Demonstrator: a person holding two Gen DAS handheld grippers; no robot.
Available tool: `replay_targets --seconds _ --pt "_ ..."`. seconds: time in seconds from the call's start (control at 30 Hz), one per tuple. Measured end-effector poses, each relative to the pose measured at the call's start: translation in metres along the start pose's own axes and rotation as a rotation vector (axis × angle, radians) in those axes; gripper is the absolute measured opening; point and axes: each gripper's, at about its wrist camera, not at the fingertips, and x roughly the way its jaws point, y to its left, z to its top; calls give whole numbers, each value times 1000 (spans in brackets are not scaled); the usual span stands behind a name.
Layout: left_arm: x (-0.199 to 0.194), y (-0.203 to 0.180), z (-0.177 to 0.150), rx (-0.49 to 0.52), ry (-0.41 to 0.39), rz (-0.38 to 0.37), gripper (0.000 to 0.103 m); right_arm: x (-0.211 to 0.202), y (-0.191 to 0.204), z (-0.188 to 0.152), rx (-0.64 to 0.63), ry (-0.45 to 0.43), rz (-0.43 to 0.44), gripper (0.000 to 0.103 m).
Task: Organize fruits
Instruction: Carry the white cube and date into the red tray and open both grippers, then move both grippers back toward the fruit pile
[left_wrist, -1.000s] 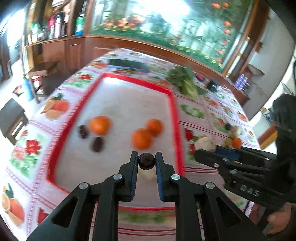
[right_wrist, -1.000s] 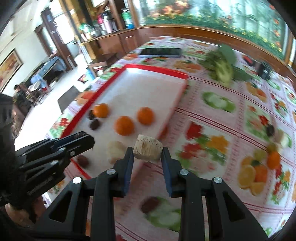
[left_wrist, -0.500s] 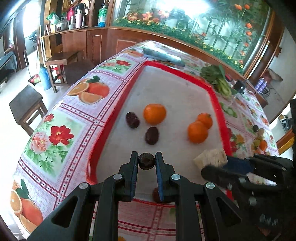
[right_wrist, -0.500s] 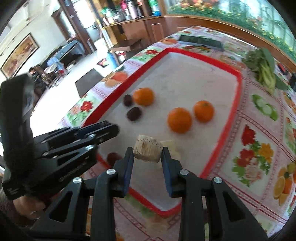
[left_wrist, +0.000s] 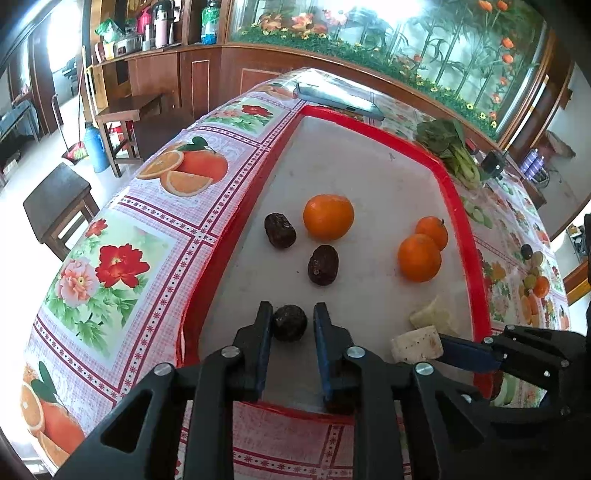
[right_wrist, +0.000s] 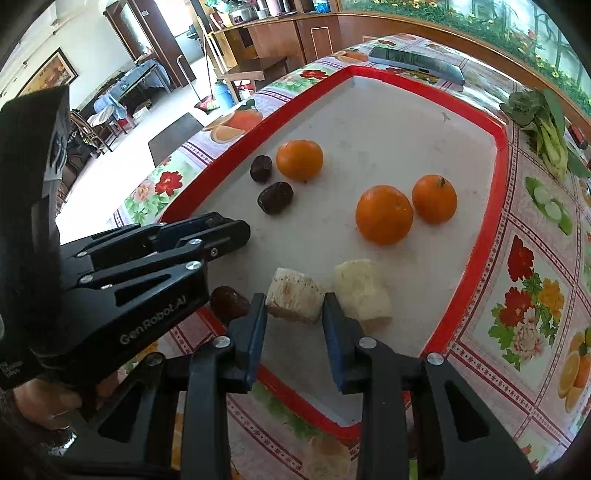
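1. Dates and white chunks are being brought onto the red-rimmed tray (left_wrist: 461, 221), which lies on a fruit-printed tablecloth (left_wrist: 122, 266); judging by the layout, like is being grouped with like.

2. Left gripper (left_wrist: 291, 323) hangs over the tray's near left part. Its fingers stand only a little apart, with a dark date (left_wrist: 290, 322) between the pads; the left pad touches the date, while a thin gap seems to show at the right pad, so the grip may be loosening. I cannot tell whether the date rests on the tray floor.

3. Two more dates (left_wrist: 323, 264) lie just beyond it, beside the left orange (left_wrist: 328, 216). Two other oranges (right_wrist: 384, 215) sit touching each other toward the right rim.

4. Right gripper (right_wrist: 294, 301) has a speckled white fruit chunk (right_wrist: 294, 295) pinched between its pads, low over the near right part of the tray, just left of a pale chunk (right_wrist: 362, 291) already lying there.

5. Another date (right_wrist: 228, 301) lies at the near rim, apparently still outside the tray.

6. Next, by my reading: spread each gripper enough to free its piece beside its kind, lift straight away without nudging neighbours, then fetch the stray date.
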Motion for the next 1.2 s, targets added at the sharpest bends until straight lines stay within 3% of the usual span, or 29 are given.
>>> replay_targets --seconds 0.03,0.13,0.2,0.53,0.83,1.2 --pt "-1 -1 0 -5 -1 -1 31 0 -1 0 3 2 -2 35" --pt "-5 -4 -1 -4 -11 7 54 -3 -2 -2 12 -6 -5 45" --pt "-9 -7 -2 -5 -20 22 61 -7 -3 -4 12 -16 -12 47" --pt "-19 -15 -8 -30 -11 27 62 -26 -13 -17 62 -47 -9 50" --pt "-35 -38 -19 -21 -30 39 62 -59 -26 -45 103 -103 -47 58" --pt "-54 -77 -43 23 -17 45 63 -101 -69 -80 187 -176 -92 60"
